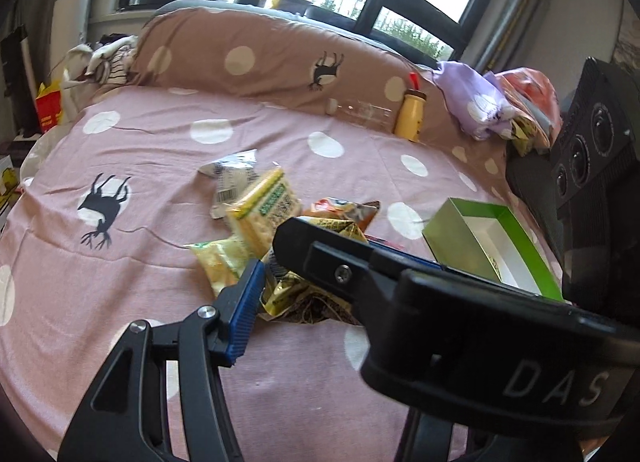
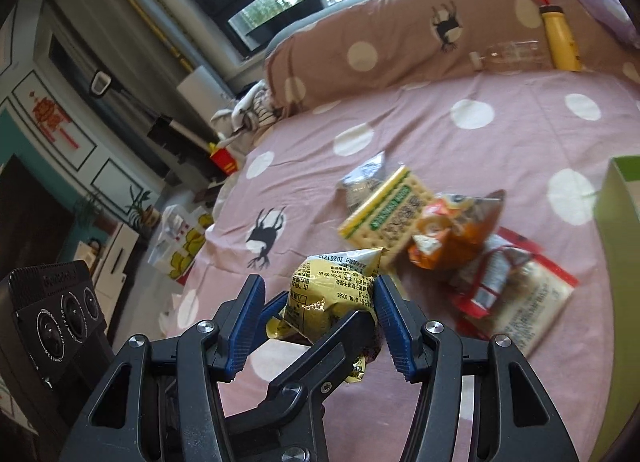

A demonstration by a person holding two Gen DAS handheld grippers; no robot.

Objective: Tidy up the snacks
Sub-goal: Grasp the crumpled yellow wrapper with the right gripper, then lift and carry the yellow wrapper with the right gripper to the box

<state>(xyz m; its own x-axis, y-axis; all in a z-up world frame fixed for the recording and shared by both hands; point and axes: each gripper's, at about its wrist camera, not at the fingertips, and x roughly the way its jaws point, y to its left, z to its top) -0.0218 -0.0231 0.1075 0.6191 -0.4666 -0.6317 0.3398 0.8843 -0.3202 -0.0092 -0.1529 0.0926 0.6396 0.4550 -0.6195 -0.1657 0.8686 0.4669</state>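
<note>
Several snack packets lie in a pile on a pink dotted bedsheet. A gold foil packet sits between both pairs of fingers: my left gripper comes in from below in the right wrist view and appears shut on it, and my right gripper stands open around it. In the left wrist view the right gripper's body covers the left gripper's right finger; the gold packet shows between. A yellow cracker pack, an orange packet and a red-edged packet lie beyond. An open green box stands to the right.
A brown dotted pillow lies along the far edge of the bed. A yellow bottle and a clear bottle lean on it. Purple cloth lies at the far right. A silver packet lies behind the crackers.
</note>
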